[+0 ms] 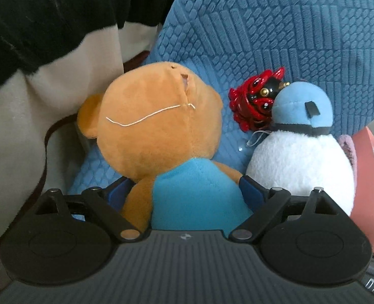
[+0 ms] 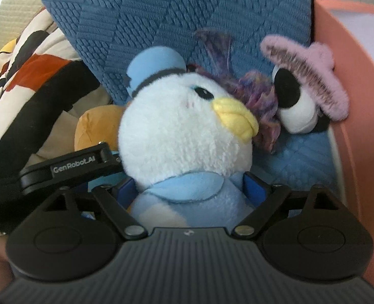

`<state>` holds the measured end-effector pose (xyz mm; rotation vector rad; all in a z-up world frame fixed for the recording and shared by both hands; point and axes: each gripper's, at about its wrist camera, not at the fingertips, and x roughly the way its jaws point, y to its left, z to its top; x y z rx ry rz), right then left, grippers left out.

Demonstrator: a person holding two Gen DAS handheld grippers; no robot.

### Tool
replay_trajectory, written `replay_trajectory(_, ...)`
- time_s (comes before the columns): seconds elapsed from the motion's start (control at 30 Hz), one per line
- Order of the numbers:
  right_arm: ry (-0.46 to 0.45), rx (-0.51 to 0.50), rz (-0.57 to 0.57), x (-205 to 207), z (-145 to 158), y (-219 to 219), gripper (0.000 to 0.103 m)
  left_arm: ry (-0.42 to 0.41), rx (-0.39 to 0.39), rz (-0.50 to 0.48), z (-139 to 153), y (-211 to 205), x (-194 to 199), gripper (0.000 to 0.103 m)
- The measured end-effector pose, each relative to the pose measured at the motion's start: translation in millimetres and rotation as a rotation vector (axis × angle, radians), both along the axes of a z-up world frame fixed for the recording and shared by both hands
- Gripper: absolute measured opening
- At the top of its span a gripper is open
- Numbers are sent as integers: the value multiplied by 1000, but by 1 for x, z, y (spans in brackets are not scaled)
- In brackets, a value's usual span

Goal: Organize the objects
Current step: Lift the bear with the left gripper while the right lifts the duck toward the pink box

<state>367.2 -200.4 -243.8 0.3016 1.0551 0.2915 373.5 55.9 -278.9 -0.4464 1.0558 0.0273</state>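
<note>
My left gripper (image 1: 187,190) is shut on an orange plush bear (image 1: 159,119) in a blue shirt, seen from behind, with its blue pads pressed to both sides of the body. My right gripper (image 2: 192,190) is shut on a white and light-blue plush duck (image 2: 184,136) with a yellow beak and a blue hat. The duck also shows in the left wrist view (image 1: 301,152), right of the bear and touching it or nearly so. Both toys lean against a blue textured cushion (image 1: 263,30). The left gripper's arm (image 2: 68,169) shows in the right wrist view beside the duck.
A red and black spiky charm (image 1: 253,101) sits between the two toys against the cushion. A purple cloth piece (image 2: 258,96), a black-and-white plush (image 2: 293,106) and a pink fuzzy clip (image 2: 308,71) lie right of the duck. A salmon bin wall (image 2: 351,101) is at right. A black-and-cream blanket (image 1: 35,50) is at left.
</note>
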Motion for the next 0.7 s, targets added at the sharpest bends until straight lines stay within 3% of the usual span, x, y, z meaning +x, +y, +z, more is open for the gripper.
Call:
replay_trajectory(0.1, 8, -13, 13, 2, -2, 5, 89, -2, 19, 2, 0, -3, -1, 91)
replay_trajectory(0.27, 5, -21, 39, 2, 4, 6, 80, -17, 28, 1, 6, -3, -9, 79)
replay_trajectory(0.7, -9, -3, 62, -36, 21, -19, 79, -40, 17, -65, 21, -14, -57, 77)
